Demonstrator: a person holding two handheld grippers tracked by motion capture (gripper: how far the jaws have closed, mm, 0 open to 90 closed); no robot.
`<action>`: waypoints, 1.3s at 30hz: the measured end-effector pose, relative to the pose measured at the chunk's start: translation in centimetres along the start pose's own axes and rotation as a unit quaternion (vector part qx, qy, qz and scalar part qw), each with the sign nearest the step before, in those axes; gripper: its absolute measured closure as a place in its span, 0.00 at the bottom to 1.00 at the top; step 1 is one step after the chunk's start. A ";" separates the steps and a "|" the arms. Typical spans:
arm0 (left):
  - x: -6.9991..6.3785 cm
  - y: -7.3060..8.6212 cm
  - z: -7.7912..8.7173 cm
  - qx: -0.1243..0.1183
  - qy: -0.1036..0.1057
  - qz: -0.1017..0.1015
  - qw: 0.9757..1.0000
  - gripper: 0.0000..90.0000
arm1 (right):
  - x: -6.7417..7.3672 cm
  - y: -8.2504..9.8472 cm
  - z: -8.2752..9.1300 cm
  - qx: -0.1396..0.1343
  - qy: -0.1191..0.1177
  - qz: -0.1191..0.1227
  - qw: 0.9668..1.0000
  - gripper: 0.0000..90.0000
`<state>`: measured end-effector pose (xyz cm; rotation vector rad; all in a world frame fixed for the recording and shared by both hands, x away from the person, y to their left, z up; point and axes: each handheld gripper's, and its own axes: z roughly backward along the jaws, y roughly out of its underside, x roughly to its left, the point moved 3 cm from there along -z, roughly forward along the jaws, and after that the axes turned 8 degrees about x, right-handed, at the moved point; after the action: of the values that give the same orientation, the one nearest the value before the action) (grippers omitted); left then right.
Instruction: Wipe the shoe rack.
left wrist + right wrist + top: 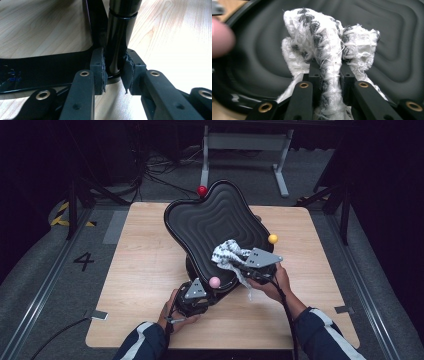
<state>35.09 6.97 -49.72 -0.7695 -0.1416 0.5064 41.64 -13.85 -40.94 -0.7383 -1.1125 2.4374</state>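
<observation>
Cloth: a white rag [324, 47] with a dark woven pattern and frayed threads, bunched up. It lies against the ribbed inner face of the black tray [215, 220], near the tray's lower right rim. One loose end hangs down below the rim in the high view.
Right gripper: the right gripper [250, 265] has its jaws narrow and pressed on the cloth. In the right gripper view a twisted strand of the rag passes between the two black pads, and the bunched part stands above them.
Tray: a black, wavy-edged tray with stepped ridges inside. It is tilted, with its hollow face turned toward the person. It stands on a dark post [120, 37] over the middle of the table.
Left gripper: the left gripper [112, 72] is clamped on the shiny dark post. One pad touches each side of the post, near its foot. The foam on the pads looks worn and torn.
Base: a flat black base plate [42, 72] lies on the wood beside the post.
Balls: a red ball [201, 190] at the tray's far edge, a yellow ball [272, 238] at its right edge, a pink ball [214, 282] at its near edge, close to the left gripper.
Table: a light wooden table [145, 285], with the tray near its middle.
Hands: the left hand [175, 312] holds its gripper low at the near side; the right hand [275, 282] holds its gripper just beside the tray's rim.
</observation>
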 end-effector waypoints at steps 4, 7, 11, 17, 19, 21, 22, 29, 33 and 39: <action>0.0 0.0 0.0 -0.001 0.001 0.000 1.000 0.80 | -1.4 0.4 -0.1 -0.001 0.009 -0.018 1.000 0.85; 0.0 0.0 0.0 -0.001 0.000 -0.001 1.000 0.80 | -2.5 0.7 -0.2 0.007 0.030 -0.024 0.999 0.85; 0.1 0.0 0.0 0.001 0.002 0.002 1.000 0.80 | -3.5 1.2 -0.1 0.016 0.051 -0.028 0.998 0.85; 0.1 0.0 0.0 0.001 0.002 0.001 1.000 0.81 | -5.2 2.1 0.2 0.029 0.075 -0.041 0.996 0.85; 0.1 0.0 0.0 0.002 0.000 0.001 1.000 0.81 | -5.7 2.4 0.3 0.034 0.082 -0.052 0.995 0.85; 0.1 0.0 0.0 0.000 0.002 0.002 1.000 0.81 | -6.3 2.8 0.4 0.038 0.084 -0.063 0.994 0.85; 0.1 0.0 0.0 0.001 0.002 0.001 1.000 0.81 | -6.5 3.0 0.5 0.039 0.084 -0.066 0.993 0.85; 0.1 0.0 0.0 0.000 0.004 0.003 1.000 0.80 | -6.3 3.0 0.5 0.044 0.087 -0.065 0.993 0.85; 0.1 0.0 0.0 0.000 0.004 0.004 1.000 0.80 | -5.6 2.7 0.5 0.043 0.083 -0.056 0.994 0.86; 0.1 0.0 0.0 0.001 0.003 0.002 1.000 0.80 | -4.1 1.9 0.4 0.036 0.061 -0.045 0.996 0.86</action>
<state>35.20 7.06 -49.71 -0.7689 -0.1331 0.5088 44.47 -17.36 -40.95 -0.7856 -0.9845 2.3111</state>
